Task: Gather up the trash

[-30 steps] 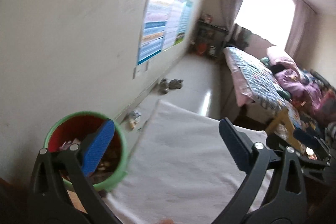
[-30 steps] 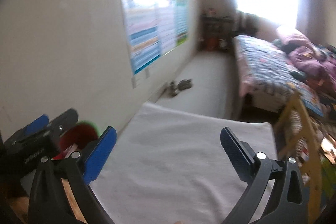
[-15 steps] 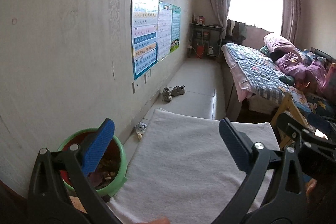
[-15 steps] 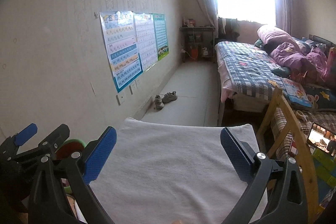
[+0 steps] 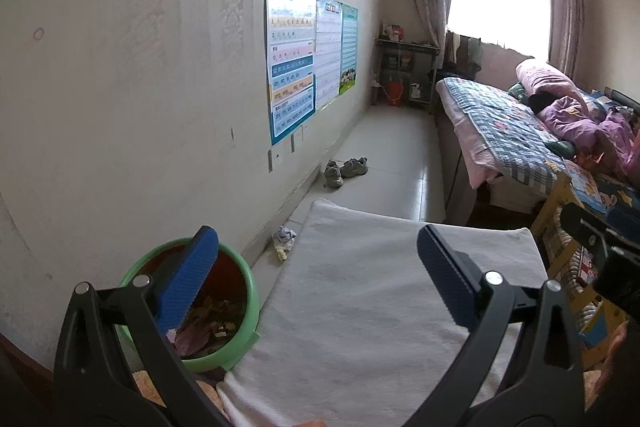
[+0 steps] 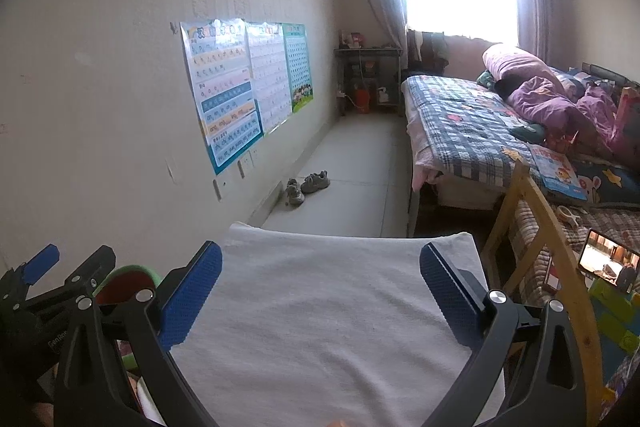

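Just left of left gripper (image 5: 316, 279): bin (image 5: 248, 311)

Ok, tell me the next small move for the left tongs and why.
Probably reach the left tongs forward and down toward the crumpled wrapper on the floor by the wall. Both tongs are open and hold nothing, the white towel shows no trash, and the green bin sits close beside it for the drop.

The left hand-held gripper (image 5: 316, 283) has swung level, bringing the green bin (image 5: 240, 267) lower left.
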The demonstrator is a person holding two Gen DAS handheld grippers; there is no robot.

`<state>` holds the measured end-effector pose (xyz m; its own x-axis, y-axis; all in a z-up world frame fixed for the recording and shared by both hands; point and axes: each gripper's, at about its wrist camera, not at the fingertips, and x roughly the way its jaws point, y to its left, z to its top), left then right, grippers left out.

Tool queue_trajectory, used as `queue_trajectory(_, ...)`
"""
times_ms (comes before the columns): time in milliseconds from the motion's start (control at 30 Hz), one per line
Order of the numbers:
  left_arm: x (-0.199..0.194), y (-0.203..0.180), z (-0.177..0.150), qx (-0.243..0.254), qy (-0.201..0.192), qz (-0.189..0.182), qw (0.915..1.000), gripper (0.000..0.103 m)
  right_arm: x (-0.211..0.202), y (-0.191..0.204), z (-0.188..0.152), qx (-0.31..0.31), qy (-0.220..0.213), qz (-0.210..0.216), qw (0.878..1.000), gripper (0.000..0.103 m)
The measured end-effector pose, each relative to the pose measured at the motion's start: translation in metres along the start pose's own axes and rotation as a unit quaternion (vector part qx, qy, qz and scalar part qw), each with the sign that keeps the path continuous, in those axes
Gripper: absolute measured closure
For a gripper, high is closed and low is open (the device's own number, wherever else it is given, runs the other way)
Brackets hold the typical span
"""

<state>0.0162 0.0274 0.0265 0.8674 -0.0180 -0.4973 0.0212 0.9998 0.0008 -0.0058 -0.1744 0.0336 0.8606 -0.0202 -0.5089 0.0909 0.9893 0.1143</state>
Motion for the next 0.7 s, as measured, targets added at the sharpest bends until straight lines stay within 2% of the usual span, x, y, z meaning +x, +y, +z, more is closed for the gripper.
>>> queue_trajectory(500,0.005,0.002,-0.005,0.005,0.009,-0.007,0.9999,0.005,0.008,-0.003,-0.004,0.002,0.013,-0.004,1.0,0.007)
queue_trajectory(700,0.01,-0.002,-0.008,0.016,0.014,0.001,0.9998,0.005,0.012,-0.006,-0.008,0.004,0.02,-0.005,1.0,0.007)
